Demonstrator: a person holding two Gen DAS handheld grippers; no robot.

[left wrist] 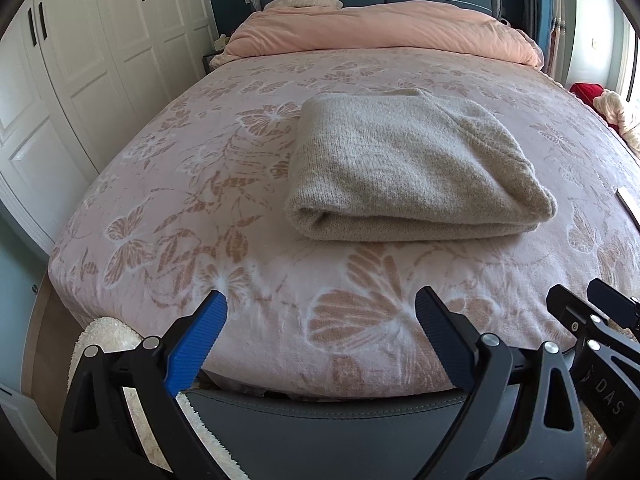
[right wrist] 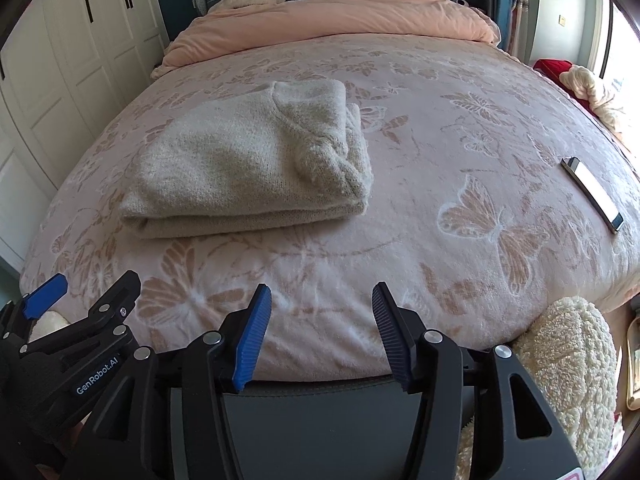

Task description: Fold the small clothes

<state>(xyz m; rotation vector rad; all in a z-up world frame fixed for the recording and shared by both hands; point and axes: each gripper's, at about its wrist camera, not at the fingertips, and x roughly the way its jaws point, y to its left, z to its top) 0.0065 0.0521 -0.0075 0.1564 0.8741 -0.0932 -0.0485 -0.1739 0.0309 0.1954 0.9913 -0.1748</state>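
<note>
From my seat at the remote feed, I saw the folded beige sweater (left wrist: pixel 412 168) lying on the bed (left wrist: pixel 180 208), in the centre right of the left wrist view and in the left half of the right wrist view, its rolled fold facing the cameras and its ribbed edges bunched at its right end. It rested flat on the pink butterfly-patterned blanket (right wrist: pixel 460 160), well apart from both tools. The left gripper (left wrist: pixel 322 308) sat at the bottom of its own frame with its jaws spread wide and nothing between them, only blanket showing in the gap. The right gripper (right wrist: pixel 322 304) sat at the bottom of its frame, jaws parted and empty too, over the near edge of the bed above the dark footboard (right wrist: pixel 320 408). Each tool showed at the lower corner of the other's view, so they sat side by side (neither touched the sweater). A phone (right wrist: pixel 592 194) lay on the blanket at the right of the right wrist view. A peach duvet (left wrist: pixel 380 32) was heaped at the head of the bed in the upper part of both frames, and white wardrobe doors (left wrist: pixel 80 60) filled the upper left.
</note>
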